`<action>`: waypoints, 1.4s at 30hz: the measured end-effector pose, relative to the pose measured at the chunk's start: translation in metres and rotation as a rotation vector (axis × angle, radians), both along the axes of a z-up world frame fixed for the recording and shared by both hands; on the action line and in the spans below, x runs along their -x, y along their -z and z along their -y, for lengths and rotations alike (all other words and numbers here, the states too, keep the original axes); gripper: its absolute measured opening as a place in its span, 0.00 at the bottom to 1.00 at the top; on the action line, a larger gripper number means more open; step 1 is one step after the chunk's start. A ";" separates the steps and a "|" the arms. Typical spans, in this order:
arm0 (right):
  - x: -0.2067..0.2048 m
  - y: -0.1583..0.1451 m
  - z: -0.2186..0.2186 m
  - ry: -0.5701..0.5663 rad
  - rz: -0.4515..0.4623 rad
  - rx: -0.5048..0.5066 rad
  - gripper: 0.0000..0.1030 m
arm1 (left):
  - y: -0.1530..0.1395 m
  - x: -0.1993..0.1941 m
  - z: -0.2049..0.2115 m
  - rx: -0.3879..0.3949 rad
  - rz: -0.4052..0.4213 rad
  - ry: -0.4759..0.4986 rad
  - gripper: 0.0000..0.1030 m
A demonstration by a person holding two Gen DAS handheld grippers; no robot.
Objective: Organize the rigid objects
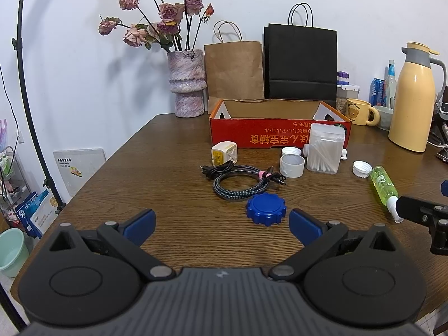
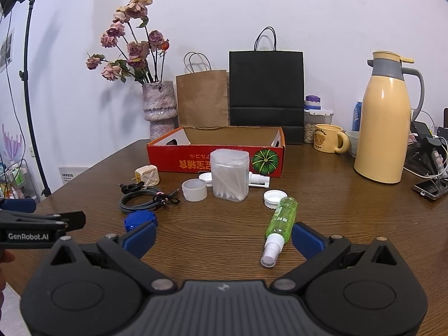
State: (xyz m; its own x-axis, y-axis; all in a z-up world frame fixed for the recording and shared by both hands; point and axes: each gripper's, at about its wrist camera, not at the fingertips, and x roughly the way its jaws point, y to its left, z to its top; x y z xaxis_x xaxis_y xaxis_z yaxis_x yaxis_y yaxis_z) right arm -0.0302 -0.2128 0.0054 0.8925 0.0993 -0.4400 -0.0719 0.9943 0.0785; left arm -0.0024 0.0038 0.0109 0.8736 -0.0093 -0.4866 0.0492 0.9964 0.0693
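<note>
- While both hover low over the brown desk [image 1: 173,173], the left tongs [image 1: 221,225] gape wide and grip nothing; the blue lid [image 1: 266,209] lies just ahead of the right-hand pad
- Right tongs [image 2: 224,236] are spread just as wide, also empty; the green spray bottle [image 2: 280,218] lies on its side between the pads, its body close to the right one, contact unclear
- Farther back sit a coiled cable [image 1: 240,182], a white plug [image 1: 224,154], white caps [image 2: 194,189], a clear swab tub [image 2: 230,179]
- Behind them stands the open red box [image 2: 201,162]
</note>
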 end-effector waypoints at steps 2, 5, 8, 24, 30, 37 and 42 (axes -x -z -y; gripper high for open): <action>0.000 0.000 0.000 0.001 0.000 0.000 1.00 | 0.002 0.000 0.000 0.000 0.000 0.000 1.00; 0.000 0.000 0.000 0.001 0.000 0.000 1.00 | 0.000 0.000 0.000 0.001 0.001 -0.001 1.00; 0.000 0.000 0.000 0.000 0.001 0.000 1.00 | 0.002 0.000 0.000 0.001 0.001 -0.001 1.00; 0.001 -0.001 -0.002 -0.001 0.005 0.002 1.00 | -0.001 0.001 0.000 0.001 0.003 -0.002 1.00; 0.001 -0.002 -0.002 -0.001 0.005 0.003 1.00 | -0.001 0.001 0.001 0.001 0.005 0.000 1.00; 0.002 -0.002 -0.003 -0.001 0.006 0.003 1.00 | -0.004 0.001 0.003 0.001 0.007 0.000 1.00; 0.002 -0.001 -0.003 -0.001 0.006 0.003 1.00 | -0.003 0.002 0.003 0.001 0.007 0.000 1.00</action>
